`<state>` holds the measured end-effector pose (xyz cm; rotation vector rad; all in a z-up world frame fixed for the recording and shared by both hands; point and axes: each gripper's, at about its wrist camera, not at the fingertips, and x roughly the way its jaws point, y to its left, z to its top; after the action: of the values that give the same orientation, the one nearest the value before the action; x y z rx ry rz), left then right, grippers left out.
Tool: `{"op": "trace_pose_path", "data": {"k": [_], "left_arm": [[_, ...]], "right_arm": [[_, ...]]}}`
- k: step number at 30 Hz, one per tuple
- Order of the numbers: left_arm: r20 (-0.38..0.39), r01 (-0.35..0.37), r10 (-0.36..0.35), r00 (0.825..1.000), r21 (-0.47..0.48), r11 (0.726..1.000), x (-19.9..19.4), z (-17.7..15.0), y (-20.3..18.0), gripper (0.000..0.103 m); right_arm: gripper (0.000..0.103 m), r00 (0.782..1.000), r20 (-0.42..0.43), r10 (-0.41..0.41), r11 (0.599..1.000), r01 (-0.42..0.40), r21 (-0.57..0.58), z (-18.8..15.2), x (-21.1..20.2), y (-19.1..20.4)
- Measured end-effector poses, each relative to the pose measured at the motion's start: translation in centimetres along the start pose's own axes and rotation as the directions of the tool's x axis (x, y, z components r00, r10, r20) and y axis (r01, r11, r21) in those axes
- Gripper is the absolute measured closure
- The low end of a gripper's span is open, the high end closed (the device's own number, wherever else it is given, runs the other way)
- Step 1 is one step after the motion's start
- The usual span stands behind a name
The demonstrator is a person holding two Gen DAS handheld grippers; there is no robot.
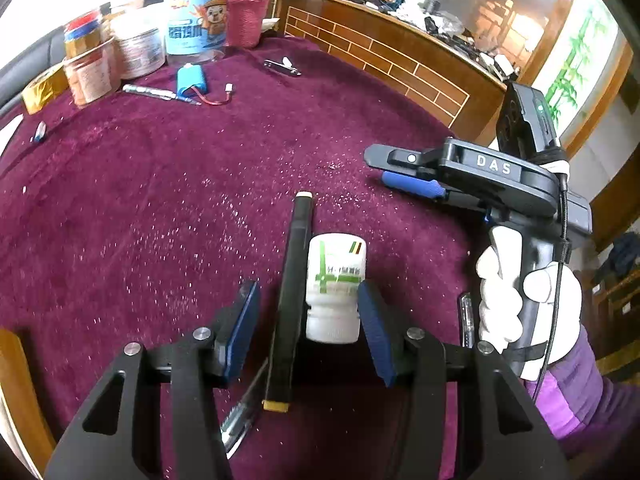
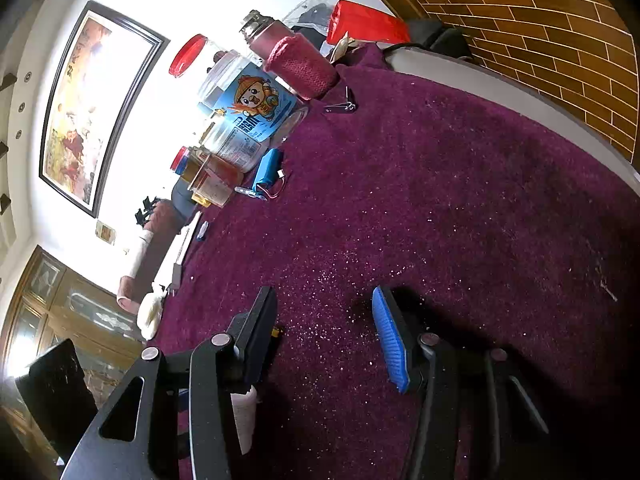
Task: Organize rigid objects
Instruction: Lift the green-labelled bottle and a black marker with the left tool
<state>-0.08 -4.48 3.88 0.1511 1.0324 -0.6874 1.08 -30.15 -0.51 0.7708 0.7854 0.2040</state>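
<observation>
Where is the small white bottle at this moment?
In the left wrist view, the white bottle lies low at centre between the left gripper's blue pads, beside a black bar.

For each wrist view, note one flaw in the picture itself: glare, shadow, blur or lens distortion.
Left wrist view: fisheye bends the brick-patterned counter into a curve; the far jars look soft. Right wrist view: the wall behind the clear jar is blown out white; a dark shadow lies under the right gripper.
</observation>
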Motion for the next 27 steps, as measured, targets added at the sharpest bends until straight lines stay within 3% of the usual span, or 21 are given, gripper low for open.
{"op": "trace_pose_path", "data": {"k": [4, 8, 11, 15, 18, 25, 27], "left_arm": [[0.010, 0.060, -0.060, 0.998, -0.043, 0.997, 0.2, -0.4, 0.9, 0.054], [-0.011, 0.109, -0.109, 0.994, 0.022, 0.994, 0.4, -1.0, -1.2, 0.054], [0.002, 0.073, -0.073, 0.997, 0.049, 0.996, 0.0, -1.1, -1.8, 0.054], [0.020, 0.045, -0.044, 0.999, -0.038, 0.998, 0.1, -0.6, 0.2, 0.053], [0.015, 0.020, -0.020, 1.000, -0.046, 0.999, 0.7, -0.8, 0.8, 0.052], [-0.044, -0.035, 0.032, 0.999, -0.085, 0.996, 2.6, 0.1, 1.6, 0.053], [-0.035, -0.054, 0.051, 0.998, -0.075, 0.996, 3.1, 0.6, 1.2, 0.066]], "right_arm": [[0.057, 1.000, 0.002, -0.001, 1.000, 0.001, -0.007, -0.1, 0.0, 0.1], [0.056, 1.000, 0.002, -0.002, 1.000, 0.002, -0.013, -0.1, 0.0, 0.2], [0.056, 1.000, 0.003, -0.002, 1.000, 0.002, -0.012, -0.1, 0.1, 0.2], [0.056, 1.000, 0.003, -0.003, 1.000, 0.003, -0.014, -0.1, 0.0, 0.2], [0.055, 1.000, 0.005, -0.005, 1.000, 0.005, -0.017, -0.1, 0.0, 0.2], [0.054, 1.000, 0.007, -0.009, 1.000, 0.009, -0.027, -0.1, 0.1, 0.4], [0.054, 1.000, 0.008, -0.010, 1.000, 0.011, -0.029, -0.1, 0.1, 0.4]]}}
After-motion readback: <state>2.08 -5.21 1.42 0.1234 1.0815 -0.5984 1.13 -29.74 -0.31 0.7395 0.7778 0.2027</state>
